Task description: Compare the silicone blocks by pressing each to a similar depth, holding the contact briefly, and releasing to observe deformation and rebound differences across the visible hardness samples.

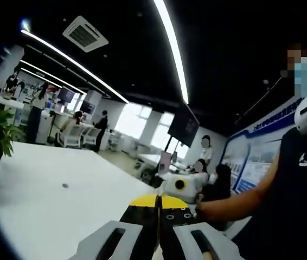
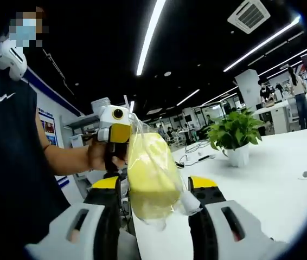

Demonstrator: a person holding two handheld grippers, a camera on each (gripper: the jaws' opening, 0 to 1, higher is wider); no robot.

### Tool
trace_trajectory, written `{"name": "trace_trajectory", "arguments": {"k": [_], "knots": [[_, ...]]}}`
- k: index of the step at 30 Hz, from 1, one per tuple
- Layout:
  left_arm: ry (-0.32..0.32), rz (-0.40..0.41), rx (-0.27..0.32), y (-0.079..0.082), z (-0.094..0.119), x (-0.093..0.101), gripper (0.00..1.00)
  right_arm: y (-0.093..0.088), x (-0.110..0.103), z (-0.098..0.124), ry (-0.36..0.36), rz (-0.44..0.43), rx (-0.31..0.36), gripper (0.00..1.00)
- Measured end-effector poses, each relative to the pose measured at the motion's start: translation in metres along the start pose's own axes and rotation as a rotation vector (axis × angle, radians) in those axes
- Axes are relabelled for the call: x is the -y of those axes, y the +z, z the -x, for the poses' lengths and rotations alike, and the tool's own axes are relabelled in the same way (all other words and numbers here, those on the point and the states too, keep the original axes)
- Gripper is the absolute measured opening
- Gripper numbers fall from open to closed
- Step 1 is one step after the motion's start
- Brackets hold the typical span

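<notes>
right gripper view: right hand-held gripper (image 2: 156, 195) clamps bagged yellow block (image 2: 151, 176), potted plant (image 2: 235, 135) behind; left hand-held gripper (image 1: 159, 208) pinched closed.

My left gripper (image 1: 159, 216) has two black jaws tipped with yellow, and pale grey moulded housings with slotted openings flank their base on either side. Small pale dots mark the black face just behind the yellow tips. My right gripper (image 2: 159, 203) is built the same way: black jaws with yellow caps at the tips, grey slotted housings below them. Beyond the right jaws, to their left, I see the left gripper from its front, with a white body and a yellow plate. The person (image 2: 12, 157) holding the rig wears a dark sleeveless top with a small white logo on the chest, and white headphones (image 2: 10, 57) hang at the neck
</notes>
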State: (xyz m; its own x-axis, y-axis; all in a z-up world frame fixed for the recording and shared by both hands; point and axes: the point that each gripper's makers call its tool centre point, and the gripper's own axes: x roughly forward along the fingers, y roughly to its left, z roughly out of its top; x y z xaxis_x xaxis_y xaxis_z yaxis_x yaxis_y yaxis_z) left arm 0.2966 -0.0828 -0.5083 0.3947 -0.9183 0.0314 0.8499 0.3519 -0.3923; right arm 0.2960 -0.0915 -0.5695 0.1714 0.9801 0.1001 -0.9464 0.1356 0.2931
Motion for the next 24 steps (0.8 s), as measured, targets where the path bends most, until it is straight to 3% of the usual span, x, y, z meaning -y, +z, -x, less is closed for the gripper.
{"name": "trace_trajectory", "arguments": {"k": [4,24], "knots": [[0.0,0.008,0.013,0.0014,0.0006,0.0007,0.0,0.0037,-0.0014,-0.0005,0.004,-0.005,0.004,0.32],[0.005,-0.022,0.0,-0.0067,0.0068,-0.0032,0.0,-0.0024,-0.0059,-0.0009,0.019,-0.071,-0.075,0.16]]}}
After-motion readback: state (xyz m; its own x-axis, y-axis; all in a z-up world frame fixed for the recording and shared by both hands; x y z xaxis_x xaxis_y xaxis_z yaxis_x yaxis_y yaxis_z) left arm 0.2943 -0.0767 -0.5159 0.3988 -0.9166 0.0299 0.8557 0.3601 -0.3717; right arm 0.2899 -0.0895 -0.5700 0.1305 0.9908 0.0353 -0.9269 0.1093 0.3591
